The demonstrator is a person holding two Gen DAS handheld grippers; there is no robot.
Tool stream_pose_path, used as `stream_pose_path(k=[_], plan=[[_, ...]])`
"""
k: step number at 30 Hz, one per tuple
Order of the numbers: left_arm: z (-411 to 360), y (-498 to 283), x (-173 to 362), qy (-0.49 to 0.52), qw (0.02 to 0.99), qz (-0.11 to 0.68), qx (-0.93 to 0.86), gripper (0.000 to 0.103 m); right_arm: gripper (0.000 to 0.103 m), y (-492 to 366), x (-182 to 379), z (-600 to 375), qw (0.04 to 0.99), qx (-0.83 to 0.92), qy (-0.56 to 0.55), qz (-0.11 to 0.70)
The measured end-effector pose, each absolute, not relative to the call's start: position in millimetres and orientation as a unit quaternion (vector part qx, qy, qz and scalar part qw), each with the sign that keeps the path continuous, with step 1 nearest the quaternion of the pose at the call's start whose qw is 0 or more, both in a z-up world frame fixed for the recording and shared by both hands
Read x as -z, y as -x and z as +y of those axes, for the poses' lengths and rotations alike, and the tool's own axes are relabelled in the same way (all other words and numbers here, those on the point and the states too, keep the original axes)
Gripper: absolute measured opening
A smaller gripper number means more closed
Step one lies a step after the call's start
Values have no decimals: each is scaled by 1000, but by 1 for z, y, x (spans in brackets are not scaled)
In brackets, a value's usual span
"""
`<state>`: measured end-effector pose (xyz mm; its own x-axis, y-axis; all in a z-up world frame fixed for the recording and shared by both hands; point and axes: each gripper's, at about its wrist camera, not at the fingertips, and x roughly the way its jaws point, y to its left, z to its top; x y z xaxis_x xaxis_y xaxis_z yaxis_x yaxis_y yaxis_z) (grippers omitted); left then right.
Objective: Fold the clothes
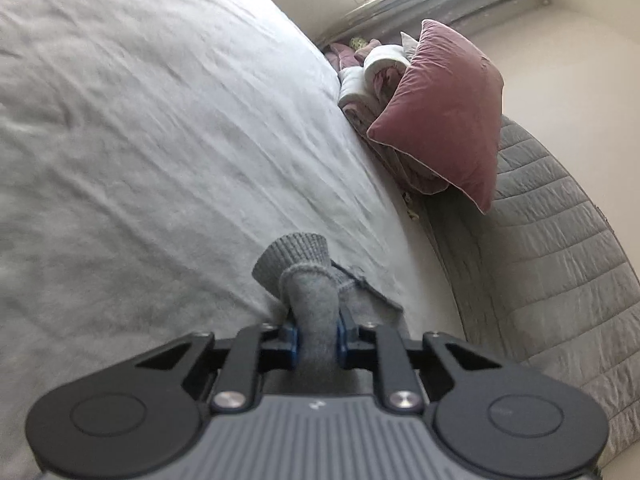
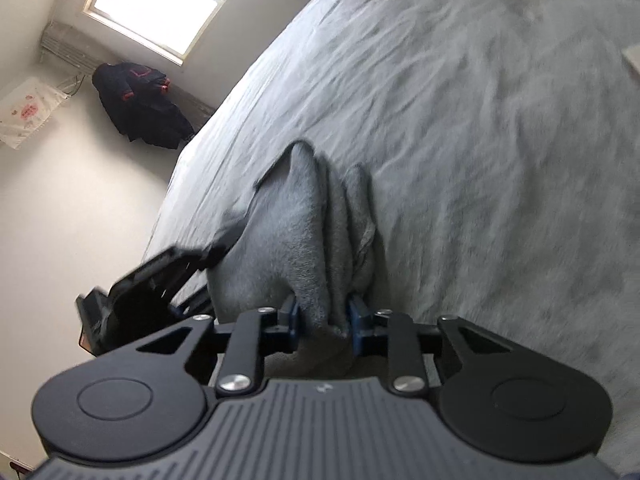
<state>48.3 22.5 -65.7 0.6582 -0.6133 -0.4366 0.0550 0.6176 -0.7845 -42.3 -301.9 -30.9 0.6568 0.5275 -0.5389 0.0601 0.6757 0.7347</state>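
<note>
Pale sheet spread over the bed, wrinkled. Mauve pillow leaning on piled bedding beside a grey quilted headboard. Window above; dark jacket hanging below it; white bag on the wall.

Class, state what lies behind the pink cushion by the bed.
Behind the pink cushion, a pile of folded mauve and white bedding shows. The cushion covers the rest of the pile.
</note>
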Motion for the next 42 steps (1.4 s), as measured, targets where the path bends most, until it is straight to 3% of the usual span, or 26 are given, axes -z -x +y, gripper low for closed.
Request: stream_pose_path(k=[7, 9, 11, 12, 13, 17, 23, 27, 31, 32, 33, 34, 35, 37, 40, 42], plan=[[31, -11, 57, 373, 821, 389, 187, 17, 25, 38, 30, -323, 835, -109, -378, 384], [36, -7, 60, 361, 826, 392, 182, 26, 28, 38, 30, -330, 837, -99, -378, 383], [43, -5, 63, 349, 834, 392, 172, 56, 38, 37, 30, -336, 839, -89, -379, 382], [47, -5, 62, 351, 837, 387, 165, 59, 57, 36, 31, -339, 839, -83, -379, 381], [51, -5, 61, 352, 839, 383, 161, 61, 68, 40, 32, -341, 840, -77, -385, 375], [50, -16, 49, 334, 845, 374, 186, 81, 73, 53, 36, -346, 837, -89, -398, 366], [13, -49, 31, 234, 862, 379, 243, 86, 79, 77, 36, -337, 837, -117, -397, 359], [-3, -72, 39, 201, 861, 392, 254, 87, 79, 73, 44, -323, 828, -127, -400, 371], [-3, -90, 64, 260, 834, 409, 265, 86, 78, 65, 53, -313, 822, -119, -408, 379], [-2, -91, 70, 279, 828, 406, 269, 81, 75, 64, 54, -313, 823, -114, -409, 377], [0, -92, 76, 297, 821, 403, 273, 74, 59, 63, 54, -312, 824, -109, -410, 375], [1, -93, 81, 313, 815, 402, 276, 51, 35, 61, 54, -314, 825, -103, -412, 374], [1, -93, 82, 322, 810, 408, 272, 39, 33, 59, 53, -316, 825, -97, -414, 372], [4, -88, 85, 348, 801, 408, 266, 31, 26, 57, 48, -319, 829, -88, -418, 362], [1, -78, 78, 349, 810, 395, 258, 32, 24, 60, 32, -322, 848, -81, -401, 338], [-3, -75, 73, 329, 819, 395, 252, 45, 26, 59, 30, -325, 852, -77, -398, 331]])
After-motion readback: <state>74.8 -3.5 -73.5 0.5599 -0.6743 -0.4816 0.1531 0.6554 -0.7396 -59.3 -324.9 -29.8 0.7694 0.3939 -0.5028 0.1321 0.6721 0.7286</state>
